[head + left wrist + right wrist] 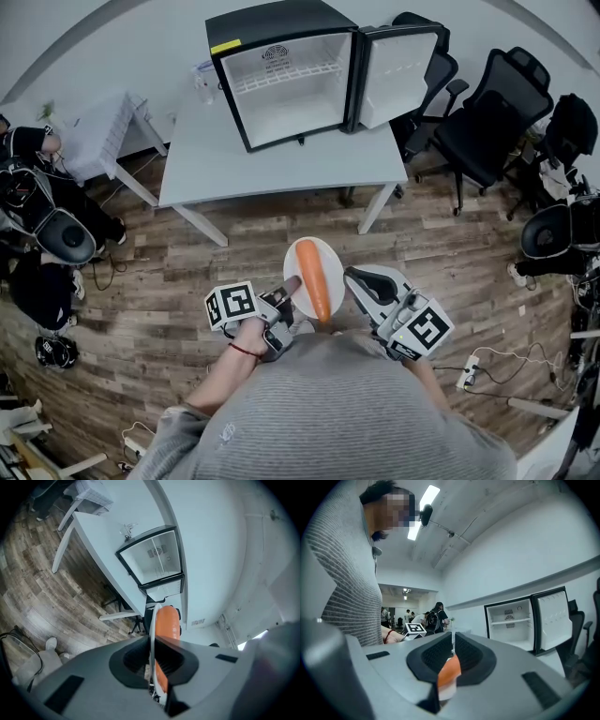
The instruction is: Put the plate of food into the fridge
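A white oval plate (337, 267) with a long orange carrot (314, 277) on it hangs over the wooden floor, just in front of the person's body. My left gripper (289, 292) is shut on the plate's left rim and my right gripper (352, 286) is shut on its right rim. In the left gripper view the plate's thin edge (151, 625) runs between the jaws, with the carrot (167, 623) beyond it. In the right gripper view a bit of carrot (449, 671) shows between the pads. The small black fridge (286, 84) stands open and empty on the white table (281, 159), its door (398, 66) swung to the right.
Black office chairs (487, 122) stand to the right of the table. A second white desk (103, 131) stands at the left, with bags (61, 234) on the floor beside it. A power strip (469, 375) and cables lie at the lower right. People stand far off in the right gripper view.
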A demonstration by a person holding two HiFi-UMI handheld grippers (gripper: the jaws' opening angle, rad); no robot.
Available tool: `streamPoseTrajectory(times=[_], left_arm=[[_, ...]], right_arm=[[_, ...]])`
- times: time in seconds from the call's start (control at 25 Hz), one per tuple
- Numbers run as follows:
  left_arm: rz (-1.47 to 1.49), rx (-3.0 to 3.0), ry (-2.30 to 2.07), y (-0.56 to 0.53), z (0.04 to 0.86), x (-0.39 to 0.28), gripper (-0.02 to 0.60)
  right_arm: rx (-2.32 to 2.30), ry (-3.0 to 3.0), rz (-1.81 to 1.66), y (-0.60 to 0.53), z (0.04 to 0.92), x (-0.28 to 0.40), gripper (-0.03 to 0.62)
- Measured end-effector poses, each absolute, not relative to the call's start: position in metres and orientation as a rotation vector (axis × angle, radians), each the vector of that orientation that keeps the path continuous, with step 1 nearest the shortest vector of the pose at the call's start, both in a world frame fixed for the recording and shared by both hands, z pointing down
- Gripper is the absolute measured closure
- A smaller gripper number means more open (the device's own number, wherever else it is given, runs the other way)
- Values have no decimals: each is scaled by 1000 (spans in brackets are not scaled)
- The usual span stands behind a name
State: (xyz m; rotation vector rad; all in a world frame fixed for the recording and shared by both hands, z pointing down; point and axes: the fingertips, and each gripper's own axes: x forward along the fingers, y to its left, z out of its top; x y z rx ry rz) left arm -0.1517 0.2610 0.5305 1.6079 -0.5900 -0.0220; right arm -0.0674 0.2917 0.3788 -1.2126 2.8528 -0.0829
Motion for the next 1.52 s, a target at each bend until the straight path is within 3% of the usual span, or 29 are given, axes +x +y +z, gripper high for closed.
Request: streamPoseTrajectory(times=[0.6,1.08,1.52], left_arm=[[-27,1598,-597,226,538,-176,551],[-6,1587,-583,186,545,-150,549],[-62,1569,-658,92,541,-120,548]], right_arm=[[-1201,2861,-48,252,382,-93,579],[-1216,2838,-125,214,394,-65,579],[-1141,2861,-13,100,378,-19,579]])
